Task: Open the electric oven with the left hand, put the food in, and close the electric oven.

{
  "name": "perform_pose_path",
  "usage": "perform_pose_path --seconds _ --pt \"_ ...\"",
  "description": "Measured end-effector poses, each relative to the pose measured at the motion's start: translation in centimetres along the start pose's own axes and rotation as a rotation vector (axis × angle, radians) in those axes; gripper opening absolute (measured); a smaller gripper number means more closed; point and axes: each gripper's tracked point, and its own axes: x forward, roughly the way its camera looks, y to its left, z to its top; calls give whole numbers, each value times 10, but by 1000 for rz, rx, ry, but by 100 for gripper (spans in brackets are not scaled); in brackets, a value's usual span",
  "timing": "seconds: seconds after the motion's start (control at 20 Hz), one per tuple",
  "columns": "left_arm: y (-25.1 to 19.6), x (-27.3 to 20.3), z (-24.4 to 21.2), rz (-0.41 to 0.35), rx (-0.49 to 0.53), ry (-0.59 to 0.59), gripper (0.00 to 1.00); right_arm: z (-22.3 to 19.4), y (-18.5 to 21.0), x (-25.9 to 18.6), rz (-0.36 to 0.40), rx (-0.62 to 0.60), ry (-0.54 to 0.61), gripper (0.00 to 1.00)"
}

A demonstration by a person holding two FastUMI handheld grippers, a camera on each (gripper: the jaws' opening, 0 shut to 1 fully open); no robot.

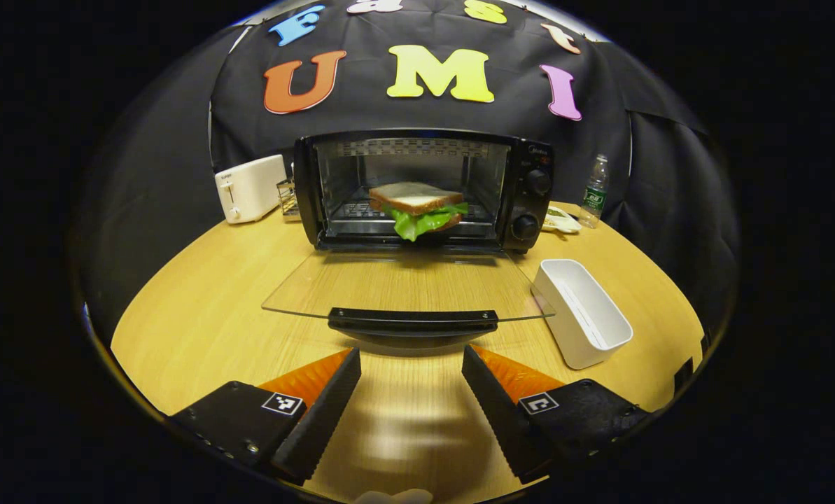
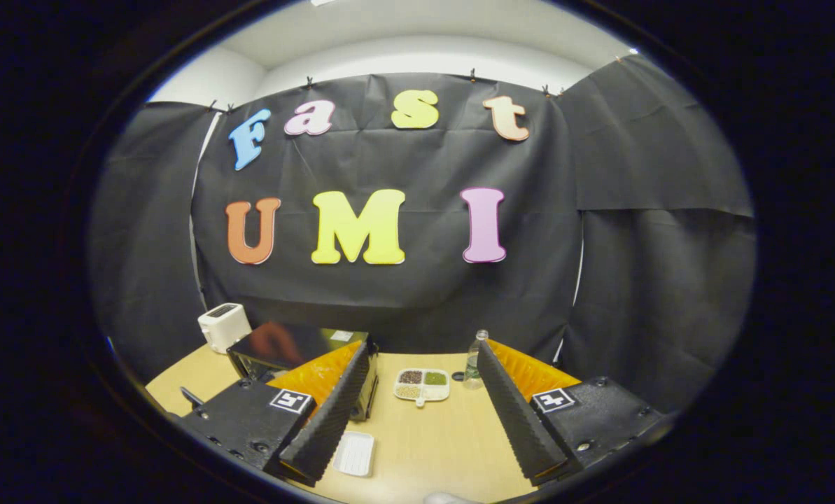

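In the left gripper view the black electric oven [image 1: 522, 182] stands at the back of the round wooden table, its glass door [image 1: 403, 290] folded down flat. A sandwich [image 1: 418, 208] with white bread and green lettuce lies on the rack inside. My left gripper [image 1: 411, 381] hovers open just in front of the door's black handle [image 1: 412, 320], holding nothing. In the right gripper view my right gripper [image 2: 420, 402] is raised high and open, empty, with the oven's top [image 2: 291, 346] below to the left.
A white toaster [image 1: 249, 187] stands left of the oven, a water bottle [image 1: 594, 190] and a small divided dish [image 1: 560, 220] to its right. A white rectangular tray [image 1: 581, 311] lies right of the open door. The divided dish [image 2: 422, 384] holds grains.
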Motion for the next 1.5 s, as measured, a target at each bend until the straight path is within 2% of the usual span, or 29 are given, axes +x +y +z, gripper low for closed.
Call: perform_pose_path --seconds 0.05,0.1,0.15,0.25,0.3,0.65,0.7,0.8,0.9,1.05,1.1,1.15,1.3,1.35,1.45,1.5 --pt "-1 5 2 -1 -12 -7 96 -2 -2 1 5 -5 8 100" --pt "0 9 3 13 -18 -11 96 -2 -3 1 11 -6 15 96" --pt "1 12 4 22 -22 -10 96 -3 -4 1 14 -5 23 100" --pt "-1 12 1 24 -31 -11 95 -6 -8 2 16 -10 32 96" --pt "0 12 3 29 -24 -17 95 -6 -8 2 19 -8 35 100" --pt "-1 7 17 22 -12 -38 94 -9 -9 3 27 5 57 100" --pt "-2 6 20 15 -21 -43 94 -9 -8 4 28 3 56 96" --pt "0 5 25 15 -26 -43 94 -9 -7 5 29 4 58 100" --pt "-1 -1 38 7 -42 -63 95 -8 -5 6 34 7 58 96" --pt "0 -4 66 3 -29 -108 96 -6 -5 6 32 5 57 96" --pt "0 -5 75 0 -31 -118 96 -5 -5 4 28 6 56 100" --pt "-1 -7 83 -4 -32 -128 95 -4 -7 4 26 8 53 96" --pt "-2 -7 111 -10 -15 -165 96 2 -12 2 11 15 39 96" --pt "-3 -6 120 -14 -6 -179 96 3 -13 2 6 15 37 100" --pt "-3 -3 136 -15 12 -198 96 4 -16 2 -4 11 31 100" --pt "-2 1 143 -13 21 -209 96 6 -16 1 -2 17 29 96"
